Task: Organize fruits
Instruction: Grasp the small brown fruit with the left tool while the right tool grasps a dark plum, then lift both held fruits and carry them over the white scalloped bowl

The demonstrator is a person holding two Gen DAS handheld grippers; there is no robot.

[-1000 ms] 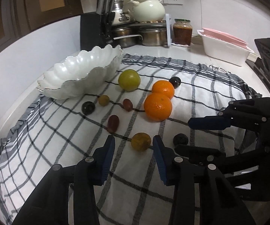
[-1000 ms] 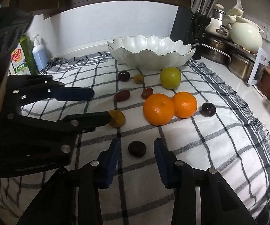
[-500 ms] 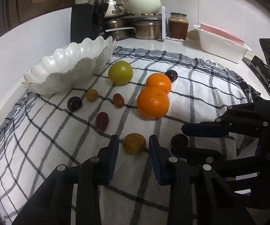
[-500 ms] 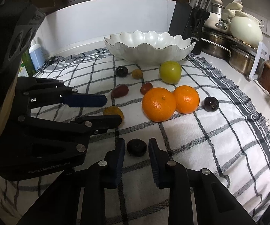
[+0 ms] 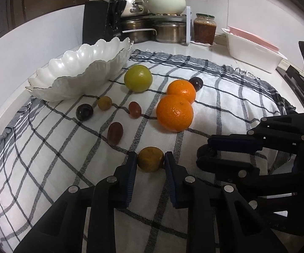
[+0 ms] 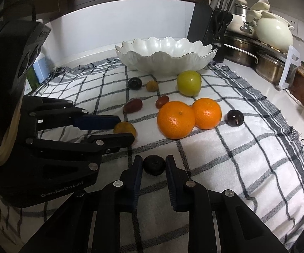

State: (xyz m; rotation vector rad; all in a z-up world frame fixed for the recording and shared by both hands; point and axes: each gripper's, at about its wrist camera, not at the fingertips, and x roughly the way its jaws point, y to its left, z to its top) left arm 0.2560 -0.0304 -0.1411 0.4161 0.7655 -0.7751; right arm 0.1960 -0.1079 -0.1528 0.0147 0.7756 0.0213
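Note:
My left gripper is shut on a small yellow-brown fruit that rests on the checked cloth. My right gripper is shut on a small dark fruit, also on the cloth. The white scalloped bowl stands at the far left, and it also shows in the right wrist view. Two oranges, a green fruit and several small dark and red fruits lie between the grippers and the bowl.
A black knife block, steel pots, a cream pot and a sauce jar stand behind the cloth. A white and pink basin sits at the far right. Soap bottles stand at the left.
Both grippers moved forward and down and closed: the left onto the yellow-brown fruit, the right onto the small dark fruit.

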